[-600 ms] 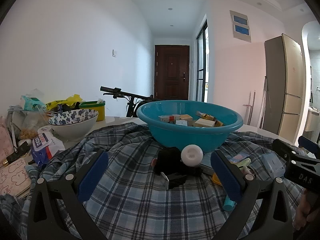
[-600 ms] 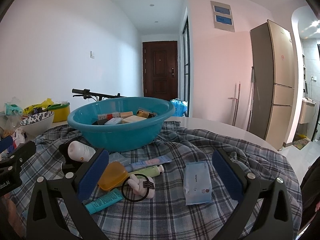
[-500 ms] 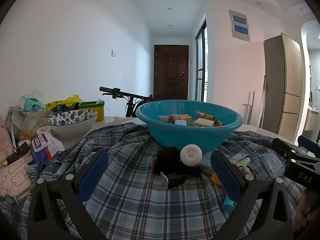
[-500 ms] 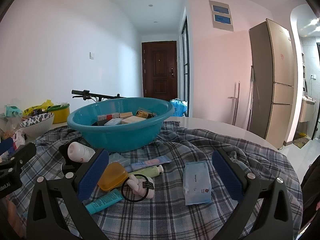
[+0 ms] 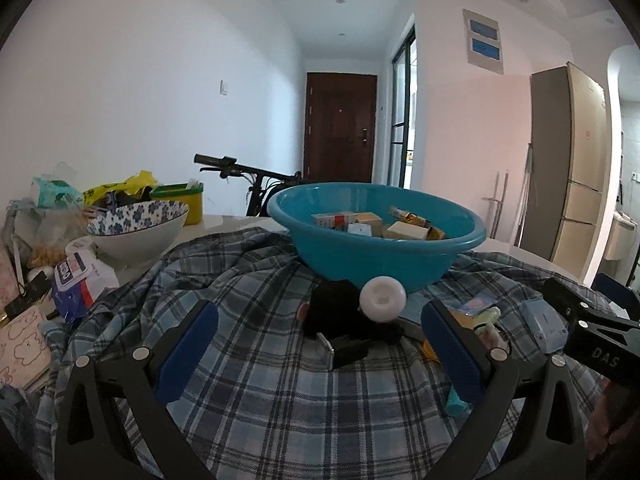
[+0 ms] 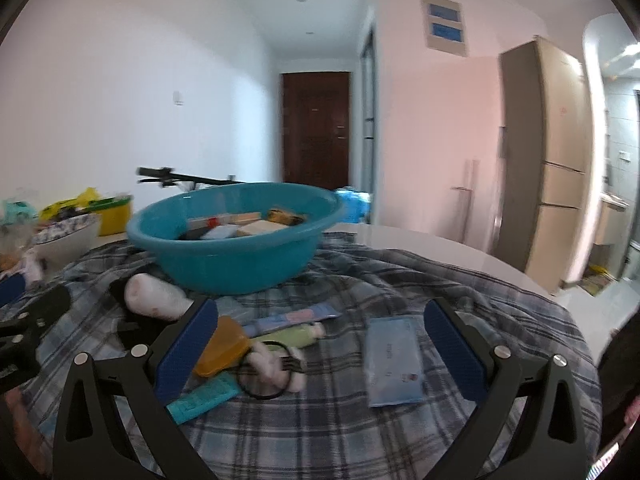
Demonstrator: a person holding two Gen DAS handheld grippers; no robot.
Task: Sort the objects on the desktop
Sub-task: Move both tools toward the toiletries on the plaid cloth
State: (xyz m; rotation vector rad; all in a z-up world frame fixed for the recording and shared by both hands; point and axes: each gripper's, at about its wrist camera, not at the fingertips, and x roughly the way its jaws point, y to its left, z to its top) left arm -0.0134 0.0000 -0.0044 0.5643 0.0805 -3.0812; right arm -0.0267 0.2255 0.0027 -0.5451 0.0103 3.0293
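Note:
A teal basin [image 5: 376, 256] holding several small boxes stands on a plaid cloth [image 5: 260, 392]; it also shows in the right wrist view [image 6: 236, 256]. In front of it lie a white bottle [image 5: 382, 299] on a black object [image 5: 340, 320]. My left gripper [image 5: 320, 352] is open and empty, just short of them. My right gripper [image 6: 320, 352] is open and empty above an orange case [image 6: 220, 346], a pale green tube [image 6: 292, 336], a teal tube [image 6: 204, 398], a black hair tie [image 6: 264, 372] and a blue tissue pack [image 6: 394, 362].
A flowered bowl [image 5: 138, 230], a yellow tub [image 5: 180, 200], bags and packets [image 5: 76, 284] crowd the left side. A bicycle handlebar [image 5: 224, 162] is behind the table. A tall fridge [image 5: 572, 160] stands at the right. The right gripper's body [image 5: 592, 344] shows at right.
The right gripper has moved forward and swung a little right; its view is blurred and the objects look nearer. The left gripper has barely moved.

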